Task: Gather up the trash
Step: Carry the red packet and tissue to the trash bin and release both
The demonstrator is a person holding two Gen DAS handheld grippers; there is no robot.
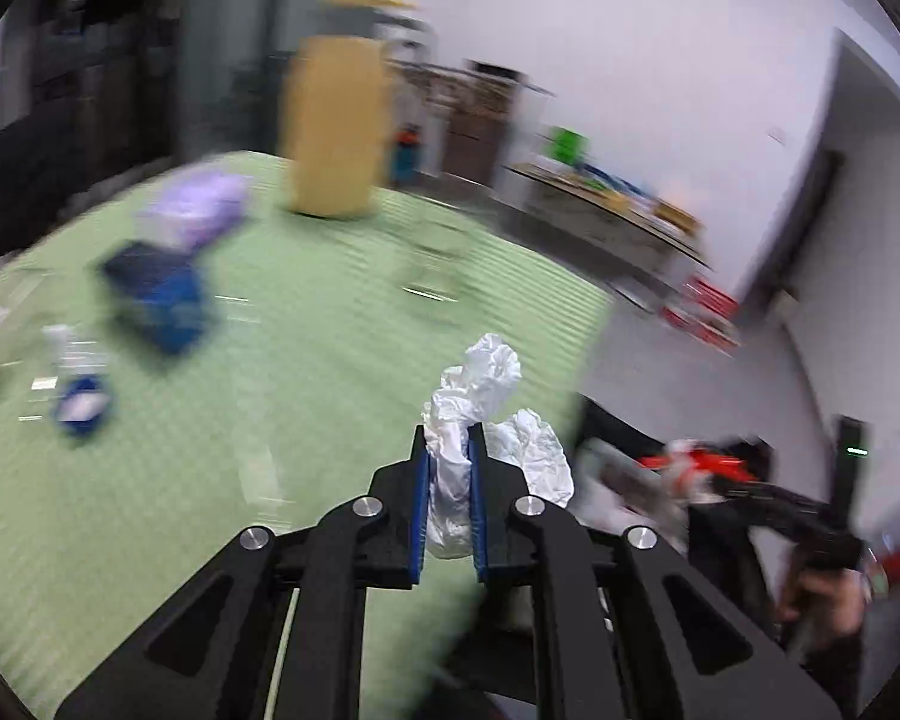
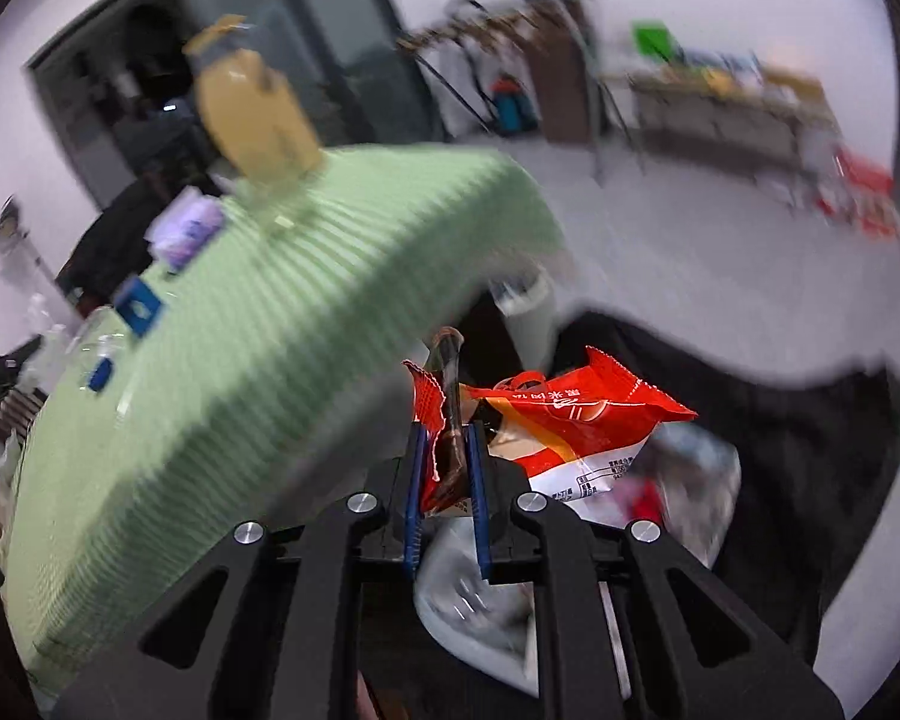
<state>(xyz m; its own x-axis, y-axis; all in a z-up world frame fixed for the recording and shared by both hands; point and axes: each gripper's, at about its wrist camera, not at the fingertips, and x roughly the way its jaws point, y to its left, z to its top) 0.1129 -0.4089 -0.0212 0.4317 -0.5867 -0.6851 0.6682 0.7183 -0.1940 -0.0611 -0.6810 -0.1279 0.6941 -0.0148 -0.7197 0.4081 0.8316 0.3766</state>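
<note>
- My left gripper (image 1: 448, 450) is clamped on a crumpled white tissue (image 1: 480, 414); the blue pads (image 1: 420, 516) squeeze its lower part, and the rest bulges up and out to the right of the fingers.
- The tissue is in the air above the near right corner of the green cloth (image 1: 306, 360) that covers the table, close to its edge.
- My right gripper (image 2: 447, 450) is closed on a red snack wrapper (image 2: 570, 420); its torn end is pinched between the pads, and the body hangs out to the right.
- The wrapper is off the table, just past the edge of the cloth (image 2: 258, 360), over a black bag (image 2: 810, 420) with blurred litter inside.
- From the left wrist I see the right gripper (image 1: 678, 468) low on the right with the wrapper (image 1: 696, 462) in it, beside the table corner.
- On the cloth, well away from my left gripper: a tall yellow bin (image 1: 336, 126) at the far edge, a purple pack (image 1: 201, 210), a dark blue box (image 1: 156, 294) and a small blue cap (image 1: 81, 405).
- There is something clear at the far left, but it is too blurred for me to name.
- Both views are smeared, so small details are lost.
</note>
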